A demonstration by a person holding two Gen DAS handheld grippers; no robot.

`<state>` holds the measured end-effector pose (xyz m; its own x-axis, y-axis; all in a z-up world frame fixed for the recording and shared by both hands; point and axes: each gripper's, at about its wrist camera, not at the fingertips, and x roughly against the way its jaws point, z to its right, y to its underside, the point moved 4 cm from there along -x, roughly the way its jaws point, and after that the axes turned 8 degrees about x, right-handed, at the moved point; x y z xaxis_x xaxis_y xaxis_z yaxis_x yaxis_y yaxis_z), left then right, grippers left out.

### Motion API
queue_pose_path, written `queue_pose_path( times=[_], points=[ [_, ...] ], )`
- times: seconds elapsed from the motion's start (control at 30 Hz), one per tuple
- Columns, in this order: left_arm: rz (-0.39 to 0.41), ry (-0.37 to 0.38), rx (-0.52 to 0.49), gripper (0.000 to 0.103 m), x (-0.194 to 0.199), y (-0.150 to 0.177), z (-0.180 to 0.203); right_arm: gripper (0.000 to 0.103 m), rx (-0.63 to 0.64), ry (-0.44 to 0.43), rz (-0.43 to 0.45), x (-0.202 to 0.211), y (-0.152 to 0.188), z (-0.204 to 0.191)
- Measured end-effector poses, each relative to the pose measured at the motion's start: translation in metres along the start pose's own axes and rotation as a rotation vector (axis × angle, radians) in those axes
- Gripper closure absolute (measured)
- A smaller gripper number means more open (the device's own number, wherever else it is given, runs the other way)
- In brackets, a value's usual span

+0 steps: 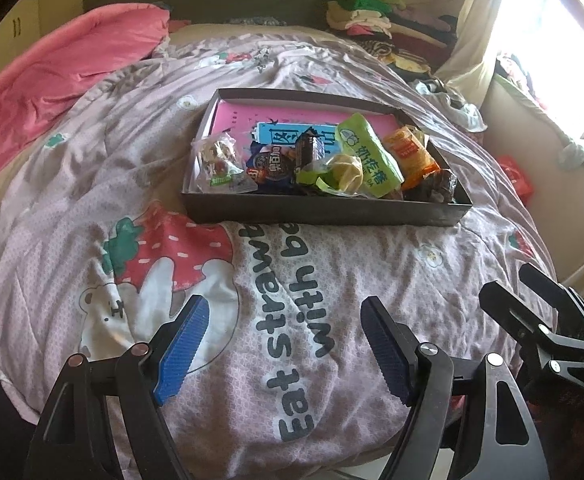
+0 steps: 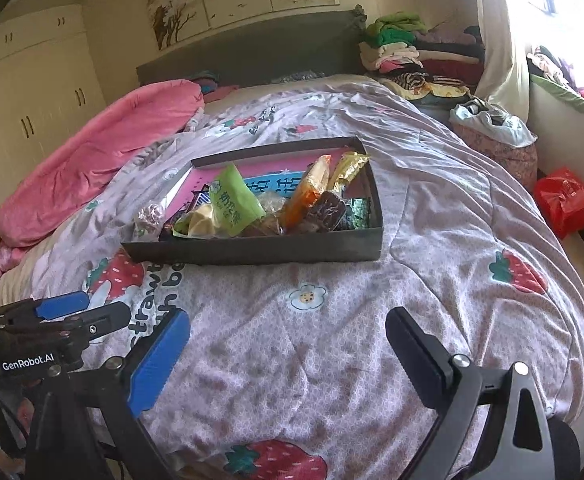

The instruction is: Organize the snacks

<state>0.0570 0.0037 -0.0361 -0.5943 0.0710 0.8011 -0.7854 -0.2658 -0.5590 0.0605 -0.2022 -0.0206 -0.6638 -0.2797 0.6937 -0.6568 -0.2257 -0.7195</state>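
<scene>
A shallow dark box [image 1: 324, 210] [image 2: 252, 250] lies on the bed, holding a heap of snack packets. Among them are a light green packet [image 1: 368, 152] [image 2: 234, 204], an orange packet [image 1: 410, 152] [image 2: 308, 192], a clear bag of sweets [image 1: 218, 162], a dark round-label packet [image 1: 272, 168] and a yellow packet [image 2: 350, 166]. A pink book [image 1: 244, 114] lies under them. My left gripper [image 1: 282, 316] hovers open over the quilt, short of the box, nothing between its blue pads. My right gripper [image 2: 288, 328] is also open and empty, beside the left one.
The bed is covered by a pink-lilac strawberry quilt [image 1: 332, 292] [image 2: 432, 216]. A pink blanket [image 1: 52, 80] [image 2: 92, 152] lies at the left. Folded clothes [image 1: 368, 12] [image 2: 404, 48] pile near the headboard. A red bag [image 2: 564, 200] sits on the floor at the right.
</scene>
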Motion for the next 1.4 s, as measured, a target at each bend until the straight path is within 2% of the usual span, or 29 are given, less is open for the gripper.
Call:
queue_pose_path(
  times=[0.2,0.7,1.4],
  points=[
    [0.000,0.018,-0.009,0.024,0.0013,0.0002,0.0027,0.004,-0.005,-0.004,0.003,0.0002,0.0005,-0.0006],
    [0.002,-0.025,-0.017,0.024,0.0002,0.0005,0.0000,0.004,-0.007,0.000,0.000,0.0005,0.0011,0.0016],
    [0.003,-0.044,-0.012,0.024,-0.0019,0.0001,-0.0019,0.004,-0.005,0.005,-0.006,-0.0022,0.0026,0.0017]
  ],
)
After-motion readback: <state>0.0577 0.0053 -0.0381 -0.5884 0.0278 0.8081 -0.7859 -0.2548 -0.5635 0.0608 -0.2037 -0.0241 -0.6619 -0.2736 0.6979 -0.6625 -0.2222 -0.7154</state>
